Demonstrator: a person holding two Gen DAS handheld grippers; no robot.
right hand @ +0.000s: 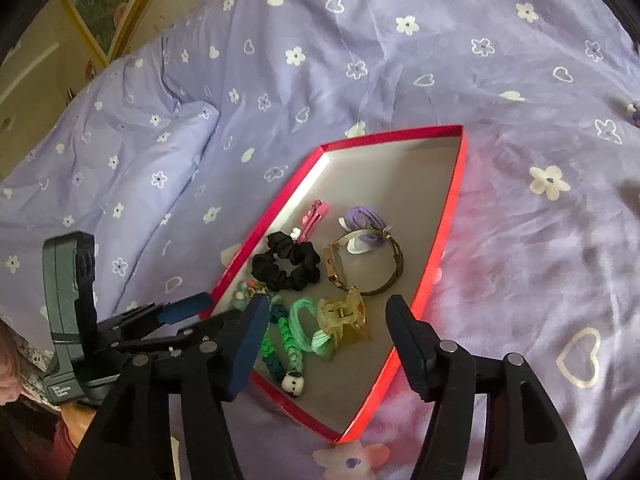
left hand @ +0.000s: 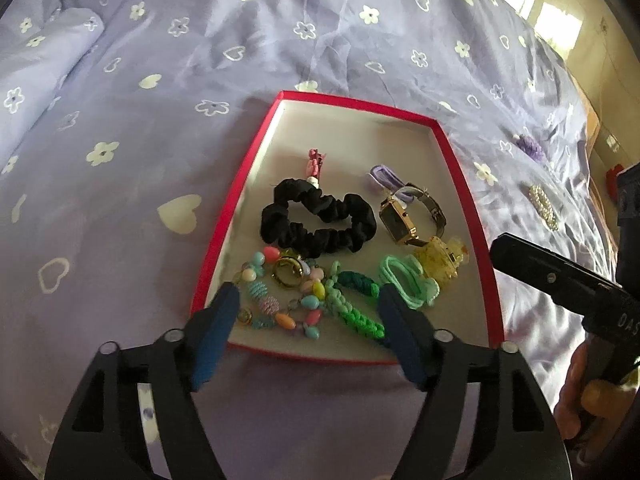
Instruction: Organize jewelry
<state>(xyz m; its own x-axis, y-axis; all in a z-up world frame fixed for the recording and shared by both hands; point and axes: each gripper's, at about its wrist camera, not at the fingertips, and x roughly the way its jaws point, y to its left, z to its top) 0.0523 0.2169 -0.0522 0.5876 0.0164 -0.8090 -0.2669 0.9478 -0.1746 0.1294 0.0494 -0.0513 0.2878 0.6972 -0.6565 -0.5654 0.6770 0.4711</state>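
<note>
Both held wide apart and empty, the left gripper [left hand: 310, 310] and right gripper [right hand: 328, 322] hover over the shallow red-rimmed cardboard tray [left hand: 468, 184] on the lilac flowered bedspread [left hand: 120, 120], apparently collecting jewelry there, while a pearl hair clip [left hand: 543, 207] lies outside it.
</note>
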